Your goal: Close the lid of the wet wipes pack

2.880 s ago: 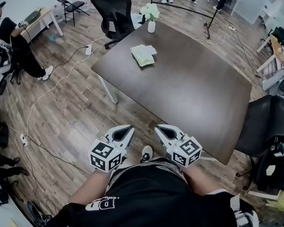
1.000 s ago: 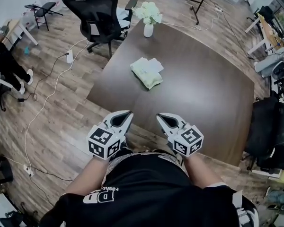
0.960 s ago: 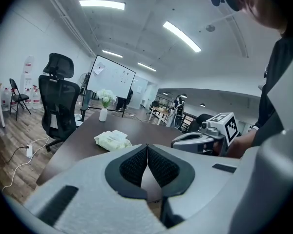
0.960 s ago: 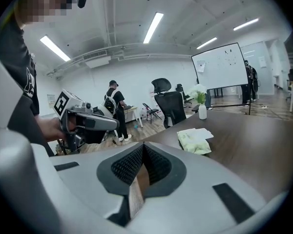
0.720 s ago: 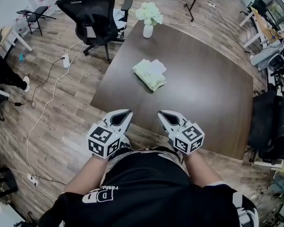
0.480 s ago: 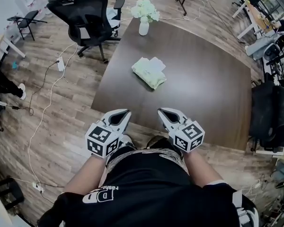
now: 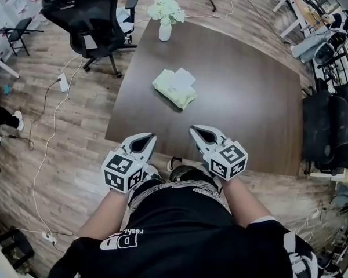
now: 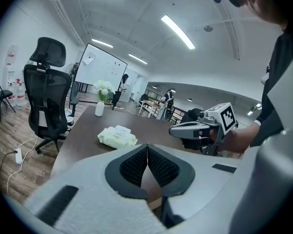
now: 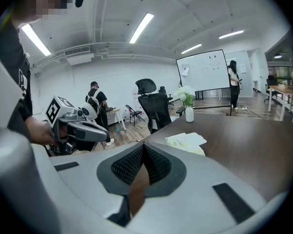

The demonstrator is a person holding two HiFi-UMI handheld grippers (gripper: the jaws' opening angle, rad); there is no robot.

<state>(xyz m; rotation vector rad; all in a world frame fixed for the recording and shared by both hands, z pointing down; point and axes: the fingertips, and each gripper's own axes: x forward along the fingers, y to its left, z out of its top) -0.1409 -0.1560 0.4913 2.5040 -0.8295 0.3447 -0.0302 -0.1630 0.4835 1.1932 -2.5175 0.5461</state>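
A pale green wet wipes pack (image 7: 175, 88) lies on the dark brown table (image 7: 249, 109), left of its middle. Its white lid (image 7: 184, 76) seems to be folded open on the far side. The pack also shows ahead in the left gripper view (image 8: 117, 137) and the right gripper view (image 9: 187, 142). My left gripper (image 7: 146, 138) hangs just off the table's near edge, shut and empty. Over that near edge sits my right gripper (image 7: 196, 130), also shut on nothing. Both are well short of the pack.
A white vase of flowers (image 7: 164, 28) stands at the table's far corner. A black office chair (image 7: 90, 22) is at the far left, another black chair (image 7: 330, 132) at the right. Cables (image 7: 52, 138) run over the wooden floor on the left.
The person has stepped up to the table, so its near edge now lies at the gripper tips. Both grippers came forward together. Their jaws stayed shut.
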